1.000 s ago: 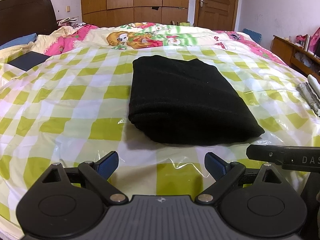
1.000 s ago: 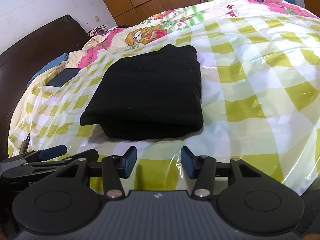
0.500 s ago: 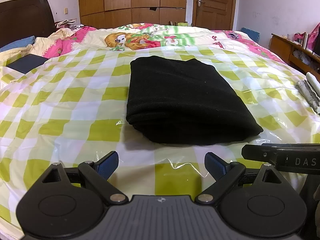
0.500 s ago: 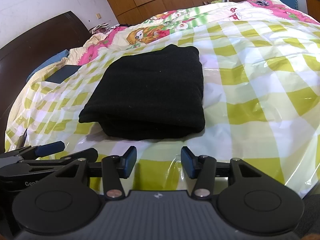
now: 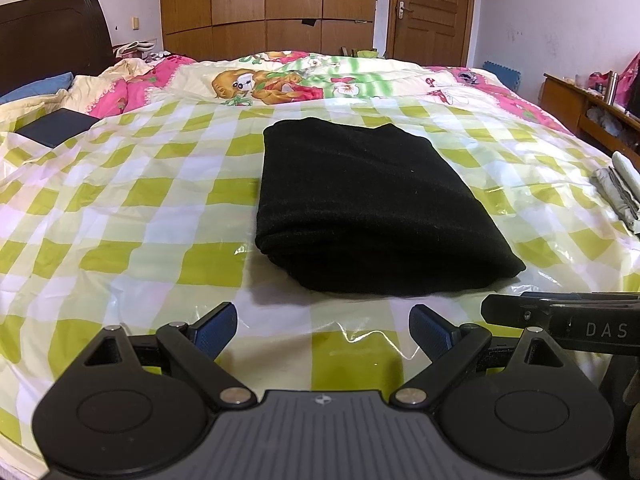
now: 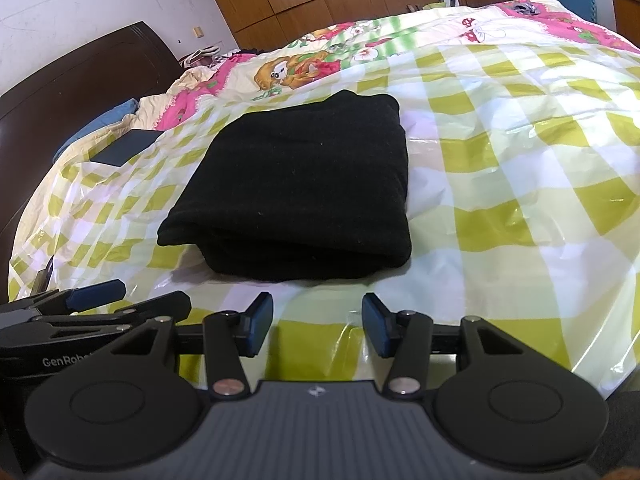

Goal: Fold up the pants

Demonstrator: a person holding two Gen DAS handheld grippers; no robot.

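Fingers (image 5: 216, 326) apart, folded pants (image 5: 368, 208) beyond

Right gripper (image 5: 560, 320) enters the left wrist view from the right edge; only a black finger and the letters "DAS" show, its jaws cut off. Grey folded cloth (image 5: 618, 188) at the bed's right edge, cropped by the frame. Dark flat object (image 6: 124, 148) near the headboard: book or case, cannot tell. Items on the wooden shelf (image 5: 592, 108) too small to identify.
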